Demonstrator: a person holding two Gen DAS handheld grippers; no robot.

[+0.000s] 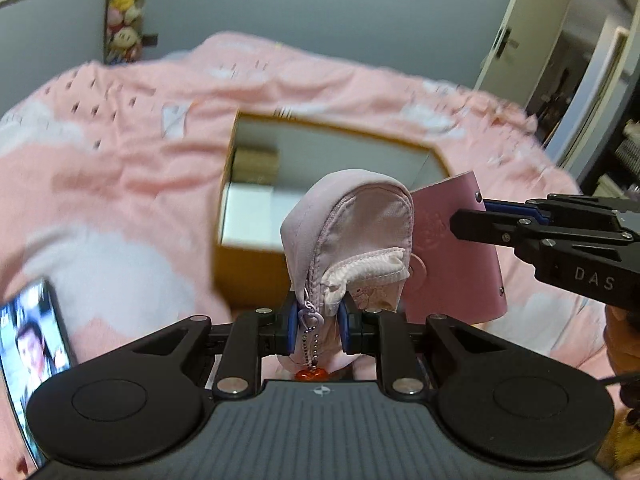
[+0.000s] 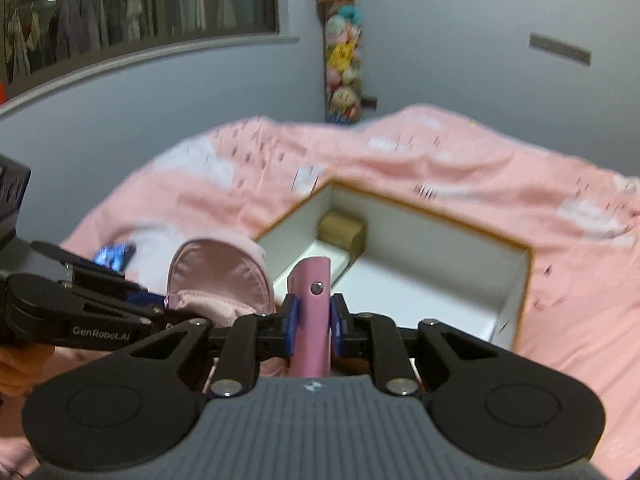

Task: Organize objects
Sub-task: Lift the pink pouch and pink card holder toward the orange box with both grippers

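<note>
Left gripper (image 1: 318,330) was closed tight on a small lilac fabric pouch (image 1: 348,236), blue pads pinching its lower end; soft, dome-shaped, with a stitched zipper seam down one side and a quilted pale-pink front pocket. A heart-shaped zipper pull hung between the fingers with a bead chain (image 1: 311,346) ending in a glossy red charm (image 1: 311,374) just above the gripper body.

Right gripper (image 2: 313,326) was clamped on a pink wallet (image 2: 311,312), held upright by its spine between the blue pads; smooth leather-like surface, flat and rectangular, with a metal snap stud (image 2: 317,288) facing the camera. From the left wrist view the wallet stood just right of the pouch, nearly touching it.

Beyond both grippers lay an open rectangular box (image 2: 516,296), tan outer walls, matte white inside, with a small brown carton (image 2: 342,232) in its far corner. Box rested on a wrinkled pink patterned bedspread (image 1: 132,152). A lit phone (image 1: 28,356) lay on the bedspread left of the left gripper. Farthest: a column of plush toys (image 2: 344,68) on the grey wall
</note>
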